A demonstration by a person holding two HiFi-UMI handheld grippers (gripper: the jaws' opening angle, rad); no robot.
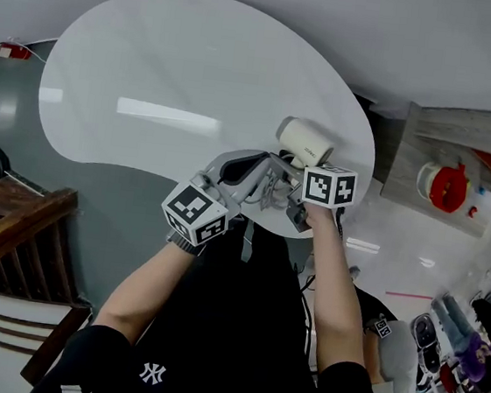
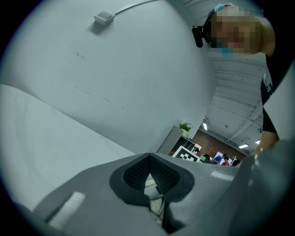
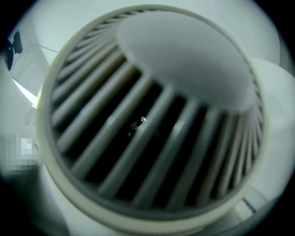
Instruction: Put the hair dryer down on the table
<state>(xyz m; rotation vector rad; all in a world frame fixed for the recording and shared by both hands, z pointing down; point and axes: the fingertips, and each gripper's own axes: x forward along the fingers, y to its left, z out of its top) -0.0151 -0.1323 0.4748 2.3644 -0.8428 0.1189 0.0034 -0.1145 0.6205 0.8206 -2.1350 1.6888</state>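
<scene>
The head view alone gives the layout. Over the near right part of the white tabletop (image 1: 172,68), the left claw (image 1: 244,166) and the right claw (image 1: 315,166) are held side by side. The hair dryer (image 1: 305,142) shows just beyond the right one, at its far side. From there it is a short cream barrel, tilted, with one rounded end turned to the left. Whether it rests on the tabletop or hangs above it cannot be told.

The right gripper view is filled by the hair dryer (image 3: 152,115) at very close range. It shows a pale ring, straight ribs over a dark inside, and a smooth domed cap at the upper right. That claw's jaws do not show in either view, so its grip cannot be told.

The left gripper view shows the left claw (image 2: 152,184) with its grey jaws brought together around a dark meshed hollow. Bare tabletop (image 2: 41,152) lies to its left, and a small potted plant (image 2: 185,126) stands far off.
</scene>
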